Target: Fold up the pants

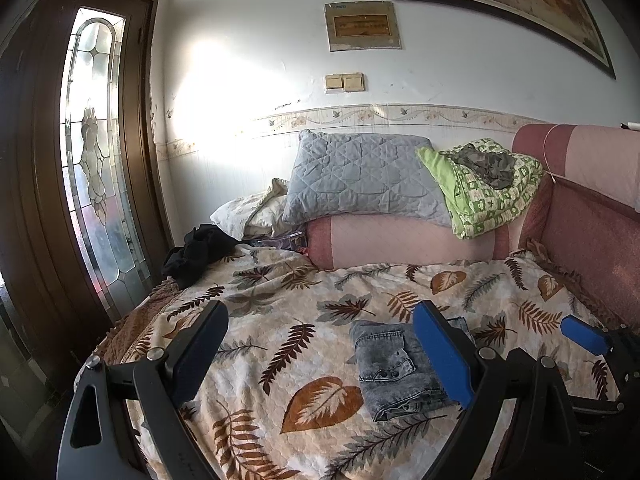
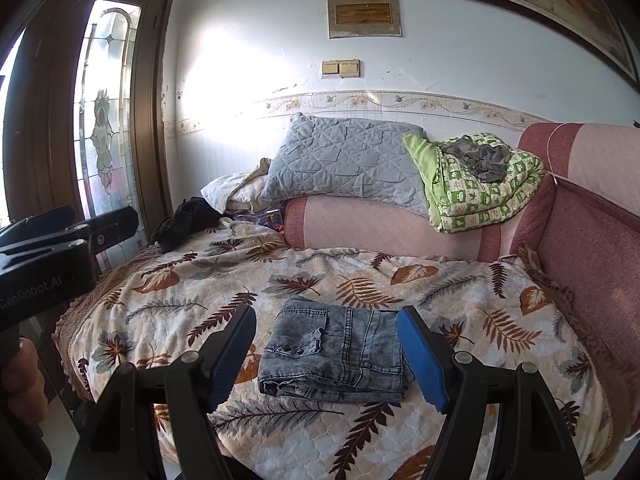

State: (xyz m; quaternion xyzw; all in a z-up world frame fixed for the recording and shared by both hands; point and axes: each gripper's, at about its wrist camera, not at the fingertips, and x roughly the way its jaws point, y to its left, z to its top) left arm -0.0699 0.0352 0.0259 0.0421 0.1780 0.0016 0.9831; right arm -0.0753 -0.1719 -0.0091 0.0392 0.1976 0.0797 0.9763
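Grey washed denim pants [image 2: 336, 354] lie folded in a compact rectangle on the leaf-print bedspread [image 2: 360, 280]; they also show in the left wrist view [image 1: 394, 368]. My right gripper [image 2: 326, 346] is open and empty, held above the near side of the pants, fingers either side of them. My left gripper [image 1: 320, 344] is open and empty, to the left of the pants, its right finger over their right part. The right gripper's blue pad [image 1: 584, 334] shows at the right edge of the left wrist view; the left gripper's body [image 2: 60, 240] shows at the left of the right wrist view.
A pink bolster [image 2: 380, 228] lies at the back with a grey quilted pillow [image 2: 344, 164] and a green folded blanket [image 2: 480, 184] on it. A black garment [image 2: 184, 224] lies at the back left by a wooden glass door [image 2: 108, 120]. A pink padded sofa back [image 2: 592, 216] stands at the right.
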